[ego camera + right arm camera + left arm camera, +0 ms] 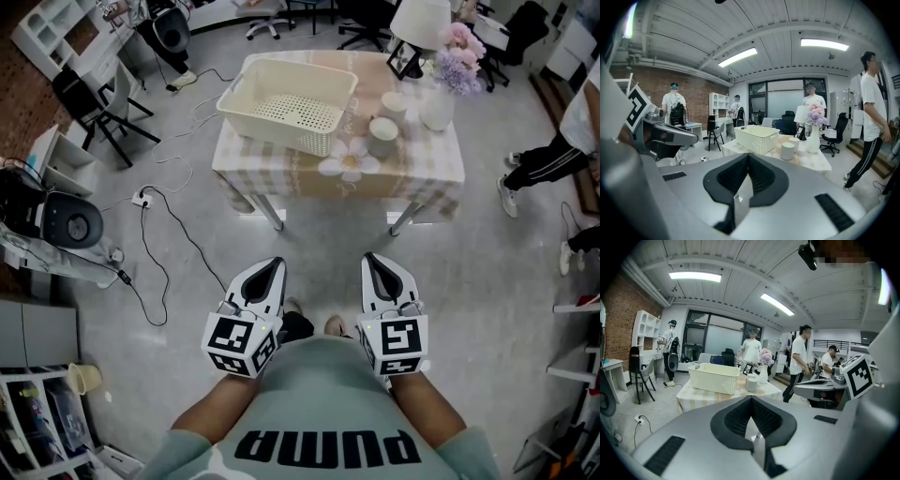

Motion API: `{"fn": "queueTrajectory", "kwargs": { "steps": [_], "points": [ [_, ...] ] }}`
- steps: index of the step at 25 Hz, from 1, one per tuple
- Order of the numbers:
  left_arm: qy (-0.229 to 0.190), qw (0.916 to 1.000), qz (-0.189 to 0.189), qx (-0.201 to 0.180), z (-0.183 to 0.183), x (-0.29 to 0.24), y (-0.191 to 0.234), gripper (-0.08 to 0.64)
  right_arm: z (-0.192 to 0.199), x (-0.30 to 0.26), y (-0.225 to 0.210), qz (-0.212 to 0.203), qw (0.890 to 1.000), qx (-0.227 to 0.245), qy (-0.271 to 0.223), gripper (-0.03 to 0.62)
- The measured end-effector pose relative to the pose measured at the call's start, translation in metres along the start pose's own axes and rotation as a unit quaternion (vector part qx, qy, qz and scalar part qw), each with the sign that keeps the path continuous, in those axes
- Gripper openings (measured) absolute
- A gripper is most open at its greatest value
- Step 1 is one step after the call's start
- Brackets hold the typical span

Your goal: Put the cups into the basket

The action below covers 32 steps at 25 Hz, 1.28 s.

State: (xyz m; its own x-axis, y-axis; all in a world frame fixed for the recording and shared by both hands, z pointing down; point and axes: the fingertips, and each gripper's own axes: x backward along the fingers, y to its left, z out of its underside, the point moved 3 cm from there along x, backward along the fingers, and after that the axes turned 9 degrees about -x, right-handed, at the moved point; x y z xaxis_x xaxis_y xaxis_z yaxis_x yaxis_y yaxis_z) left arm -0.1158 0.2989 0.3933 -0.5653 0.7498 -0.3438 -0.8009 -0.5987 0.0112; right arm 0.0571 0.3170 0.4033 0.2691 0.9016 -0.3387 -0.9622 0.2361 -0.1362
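As we are standing on the grey floor facing the table draped in a beige checked cloth (431, 169), we are holding both hand-held grippers out before our chest, side by side and well apart from the tabletop. Our left gripper (277, 264) is pointing toward twelve o'clock with its jaws pressed together and nothing between them. Our right gripper (368, 259) is pointing the same way, its jaws likewise fully closed and empty.

On the table, the cream perforated plastic basket (286, 98) is sitting at eleven o'clock from us. Two pale cylindrical cups are standing upright on the cloth at one o'clock, outside the basket and on its three o'clock side. The nearer cup (382, 136) and the farther cup (394, 103) are standing just beside each other. At their three o'clock, a white vase (438, 111) of pink and lilac flowers is standing near them, and a white lampshade (419, 21) is showing at the table's far edge. Black cables (159, 234) are trailing over the floor at ten o'clock.
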Motion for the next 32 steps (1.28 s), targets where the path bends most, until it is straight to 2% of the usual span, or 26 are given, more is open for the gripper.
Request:
{"fn": "queueTrajectory", "kwargs": {
  "steps": [5,11,24,32],
  "points": [
    [-0.001,1.0,0.0,-0.007,0.0,-0.014,0.005,0.005,0.002,-0.014,-0.006,0.003,1.0,-0.002,0.004,0.011],
    [-0.002,0.9994,0.03,-0.017,-0.007,-0.049,0.02,0.005,-0.004,-0.038,-0.009,0.022,1.0,0.001,0.01,0.011],
    [-0.012,0.9972,0.069,-0.027,-0.043,-0.121,0.09,0.005,-0.041,-0.119,-0.02,0.064,0.998,-0.006,0.017,0.011],
    [-0.02,0.9947,0.094,-0.037,-0.063,-0.156,0.118,0.005,-0.062,-0.155,-0.027,0.09,0.996,-0.008,0.009,0.011]
  ]
}}
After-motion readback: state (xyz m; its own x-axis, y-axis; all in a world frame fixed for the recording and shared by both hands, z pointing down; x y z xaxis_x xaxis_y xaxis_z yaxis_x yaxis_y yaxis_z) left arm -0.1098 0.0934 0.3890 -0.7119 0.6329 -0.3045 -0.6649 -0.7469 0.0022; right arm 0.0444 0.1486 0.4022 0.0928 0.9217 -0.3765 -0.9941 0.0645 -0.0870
